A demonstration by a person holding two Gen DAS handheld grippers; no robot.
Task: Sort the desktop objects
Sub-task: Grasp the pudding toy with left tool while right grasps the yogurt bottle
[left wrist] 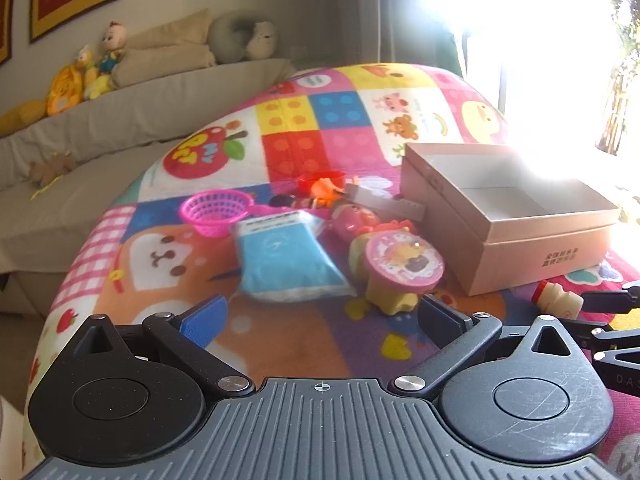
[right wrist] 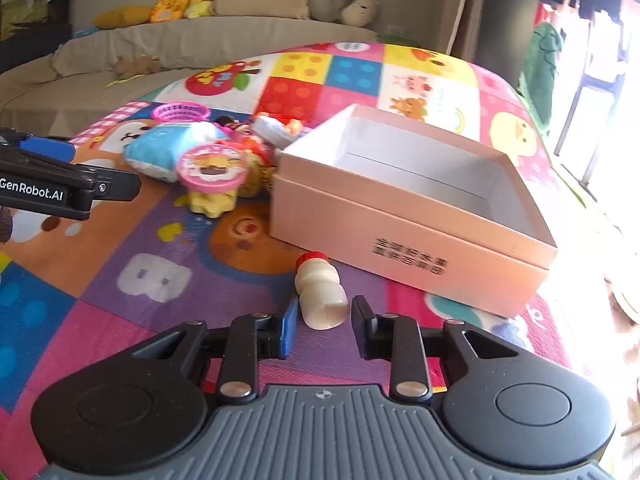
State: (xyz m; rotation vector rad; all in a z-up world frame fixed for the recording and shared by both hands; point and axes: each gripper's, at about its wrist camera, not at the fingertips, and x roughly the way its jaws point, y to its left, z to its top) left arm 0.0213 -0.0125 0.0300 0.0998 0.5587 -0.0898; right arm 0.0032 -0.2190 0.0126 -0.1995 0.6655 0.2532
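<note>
Right hand-held gripper (right wrist: pixel 324 326): jaws partly closed around the base of the small bottle (right wrist: pixel 321 290), a cream-white toy with a red cap. Slivers of gap show on both sides, so I read the pads as not yet pressing; nothing held. The bottle lies on its side on the patterned play mat (right wrist: pixel 140 280), cap pointing away from me, just near of the open pink box (right wrist: pixel 420 248) and not touching it.

Left hand-held gripper (left wrist: pixel 320 312): jaws wide open, empty, hovering at the near edge of the toy pile. Closest ahead of it are the pink-topped toy (left wrist: pixel 404 264) and the blue packet (left wrist: pixel 284 264); further back sits the pink basket (left wrist: pixel 216 212).

Handling judgement, bottle: looks like hollow moulded plastic, so light and stiff, not fragile. The surface is glossy and rounded, and the ribbed waist narrows toward the cap, so I expect it to squirt out or roll if pinched on a curve. Best hold: across the widest straight part of the body near the base, pads square to its sides, where the jaws now sit.

Box appears empty inside, wall low enough to clear with a modest lift. Far corner is washed out by window glare; I cannot check that corner.
</note>
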